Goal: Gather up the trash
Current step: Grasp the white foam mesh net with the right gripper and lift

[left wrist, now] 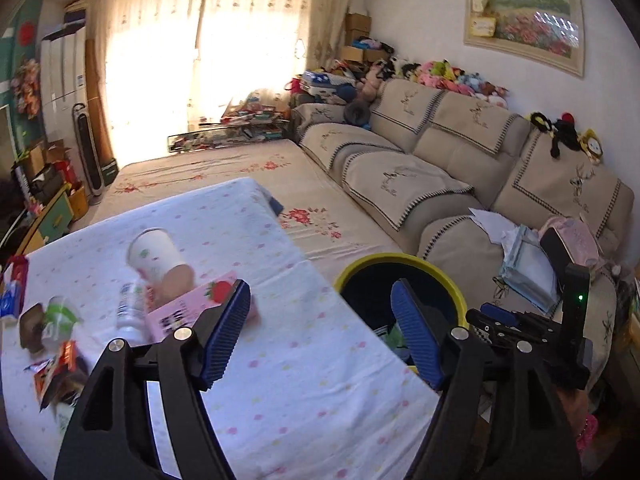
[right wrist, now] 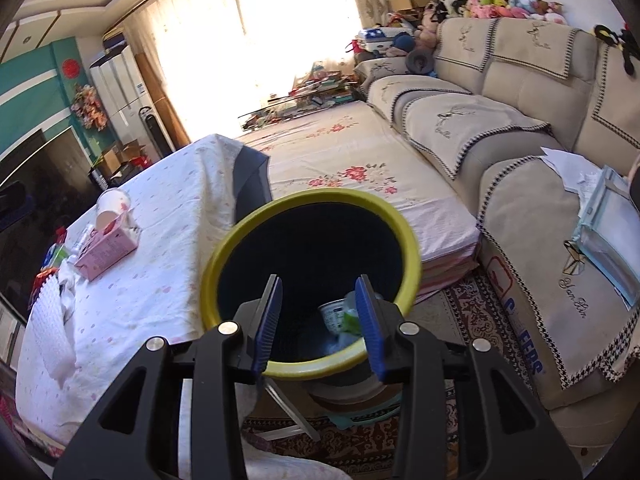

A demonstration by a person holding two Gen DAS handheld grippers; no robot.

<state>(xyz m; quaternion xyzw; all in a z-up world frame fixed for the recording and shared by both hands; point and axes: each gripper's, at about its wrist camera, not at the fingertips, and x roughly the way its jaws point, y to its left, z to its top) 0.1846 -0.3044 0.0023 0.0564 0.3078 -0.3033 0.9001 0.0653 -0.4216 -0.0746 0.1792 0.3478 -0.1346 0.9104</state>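
bin [right wrist: 310,200] beside table [left wrist: 304,380] holds some trash [right wrist: 340,316]. left gripper [left wrist: 320,332] wide, empty; right gripper [right wrist: 319,312] parted, empty over bin. cup [left wrist: 154,254], carton [left wrist: 188,306], wrappers [left wrist: 56,364] remain.

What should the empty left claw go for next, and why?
Probably the pink carton. The left gripper is open with nothing between its fingers, and the carton lies nearest on the table, beside the tipped paper cup and small bottle. The yellow-rimmed bin already holds some trash, so the table litter is what remains.
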